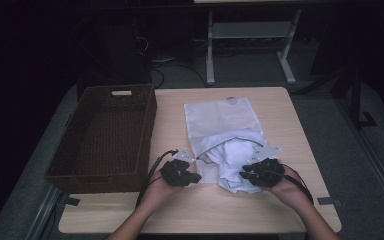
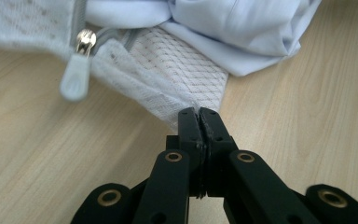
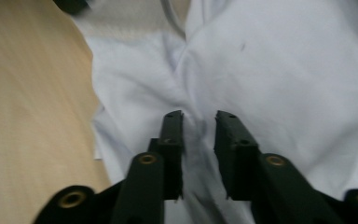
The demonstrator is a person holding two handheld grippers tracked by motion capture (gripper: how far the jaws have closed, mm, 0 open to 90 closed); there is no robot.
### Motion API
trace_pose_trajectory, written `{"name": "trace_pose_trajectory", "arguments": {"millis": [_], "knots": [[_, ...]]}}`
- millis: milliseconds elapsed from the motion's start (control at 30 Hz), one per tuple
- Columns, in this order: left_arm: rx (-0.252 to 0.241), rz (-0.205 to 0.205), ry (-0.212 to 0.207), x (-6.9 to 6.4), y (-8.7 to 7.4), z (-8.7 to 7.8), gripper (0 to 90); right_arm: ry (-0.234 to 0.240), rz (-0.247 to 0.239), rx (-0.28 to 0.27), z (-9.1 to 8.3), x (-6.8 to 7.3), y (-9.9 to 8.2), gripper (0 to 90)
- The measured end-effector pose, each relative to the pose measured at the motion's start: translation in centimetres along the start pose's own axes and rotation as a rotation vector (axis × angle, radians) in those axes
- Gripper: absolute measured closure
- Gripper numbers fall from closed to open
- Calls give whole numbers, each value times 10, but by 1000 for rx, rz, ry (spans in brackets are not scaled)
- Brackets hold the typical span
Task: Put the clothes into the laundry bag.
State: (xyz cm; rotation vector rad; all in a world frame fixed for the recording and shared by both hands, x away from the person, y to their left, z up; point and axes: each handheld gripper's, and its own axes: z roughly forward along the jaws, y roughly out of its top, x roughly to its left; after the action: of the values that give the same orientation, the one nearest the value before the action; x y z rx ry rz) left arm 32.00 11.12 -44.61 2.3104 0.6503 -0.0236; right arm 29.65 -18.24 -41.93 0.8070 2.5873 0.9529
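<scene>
Dark surroundings are closing in around a pale wooden bench (image 1: 280,107), with grey floor and the legs of another desk showing behind it. A brown woven basket (image 1: 105,140) is sitting on the bench's left side. Just beside it, toward the middle, a white mesh laundry bag (image 1: 219,117) is lying flat, and a white garment (image 1: 235,160) is bunching out of its near, open end.

The left tool (image 1: 196,175) is resting low on the bench at the bag's near left corner. In the left gripper view its jaws are pressing together on the mesh corner (image 2: 186,95), pinching the fabric edge between the tips. A zipper pull (image 2: 76,74) is hanging from the bag's opening just to one side, and the garment's folds are lying behind the mesh.

The right tool (image 1: 244,174) is sitting at the near right side of the garment, held by the person's right hand (image 1: 290,187). In the right gripper view its jaws are standing partly apart, with a ridge of the white cloth (image 3: 198,128) lying between them; whether the pads are pressing on it I cannot tell.
</scene>
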Motion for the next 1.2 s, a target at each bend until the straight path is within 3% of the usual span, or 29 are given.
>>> {"name": "trace_pose_trajectory", "arguments": {"millis": [67, 133, 233, 333, 367, 500, 567, 633, 667, 767, 833, 967, 1133, 1200], "knots": [[-4, 2, -2, -1, 1, 0, 884, 29, 5, -66, -11, 6, 10, 599], [-2, 4, -3, -1, 1, 1, 885, 57, -8, -107, -9, 15, 25, 551], [-2, 0, -2, -2, 1, 1, 884, 2, -46, -90, 13, 23, 47, 516], [0, -1, -2, -1, 1, 1, 885, -36, -51, -74, 41, 21, 64, 575], [1, 1, -2, -1, 1, 0, 885, -67, -52, -46, 50, 20, 68, 599], [-6, 1, -5, 0, 0, -2, 888, -112, -54, 80, 86, 13, 65, 667], [-2, 1, -6, 0, -1, -1, 888, -138, -65, 111, 95, 12, 62, 729], [2, 6, -4, -2, 0, 0, 888, -154, -58, 121, 100, 12, 62, 863], [3, 7, -3, -2, 1, 0, 888, -149, -39, 120, 102, 10, 63, 889], [9, 14, -7, -3, 1, 1, 888, -123, 3, 85, 102, 8, 66, 900], [17, 12, -12, -4, 1, 3, 888, -80, 70, 15, 99, 5, 70, 900], [28, 27, -15, -5, 2, 7, 887, -54, 166, -80, 95, 0, 83, 900], [32, 22, -13, -4, 1, 8, 886, -57, 215, -131, 92, -2, 101, 900], [28, 17, -9, -3, 0, 7, 886, -60, 196, -123, 96, -2, 104, 898]]}}
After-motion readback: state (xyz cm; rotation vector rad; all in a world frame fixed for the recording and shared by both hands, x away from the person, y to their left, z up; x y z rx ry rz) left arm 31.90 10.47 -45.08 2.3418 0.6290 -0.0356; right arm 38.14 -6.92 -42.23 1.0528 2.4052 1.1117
